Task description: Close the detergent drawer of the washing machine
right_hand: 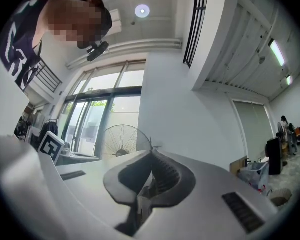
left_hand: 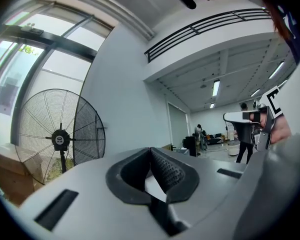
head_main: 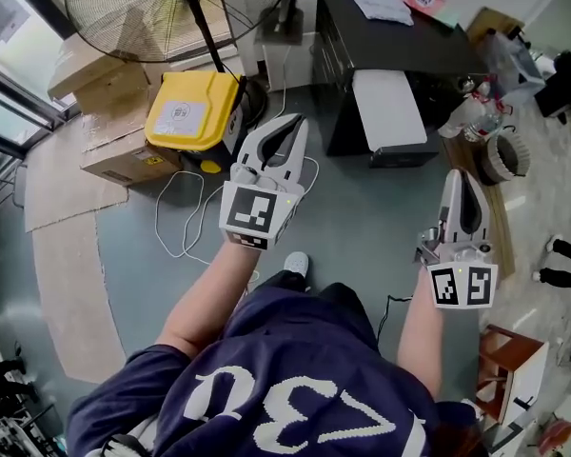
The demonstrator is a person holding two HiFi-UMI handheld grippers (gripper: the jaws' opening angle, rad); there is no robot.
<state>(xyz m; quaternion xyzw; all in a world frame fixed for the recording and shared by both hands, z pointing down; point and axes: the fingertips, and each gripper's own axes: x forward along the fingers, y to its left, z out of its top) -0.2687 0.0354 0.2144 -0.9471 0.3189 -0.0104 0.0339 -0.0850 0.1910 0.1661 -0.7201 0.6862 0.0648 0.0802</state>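
No washing machine or detergent drawer shows in any view. In the head view both grippers are held out level above a grey floor. My left gripper (head_main: 289, 122) is shut, its jaws pressed together with nothing between them; its own view shows the closed tips (left_hand: 151, 151) against a white wall. My right gripper (head_main: 458, 175) is shut and empty too, its tips (right_hand: 151, 155) closed against a wall and tall windows. Each gripper sees part of the other: the right gripper (left_hand: 246, 117) in the left gripper view, the left one's marker cube (right_hand: 53, 146) in the right gripper view.
A large standing fan (head_main: 171, 3) and a yellow box (head_main: 192, 110) are ahead on the left, with cardboard boxes (head_main: 124, 155) beside them. A black cabinet (head_main: 400, 46) stands ahead on the right. A white cable (head_main: 183, 219) loops on the floor.
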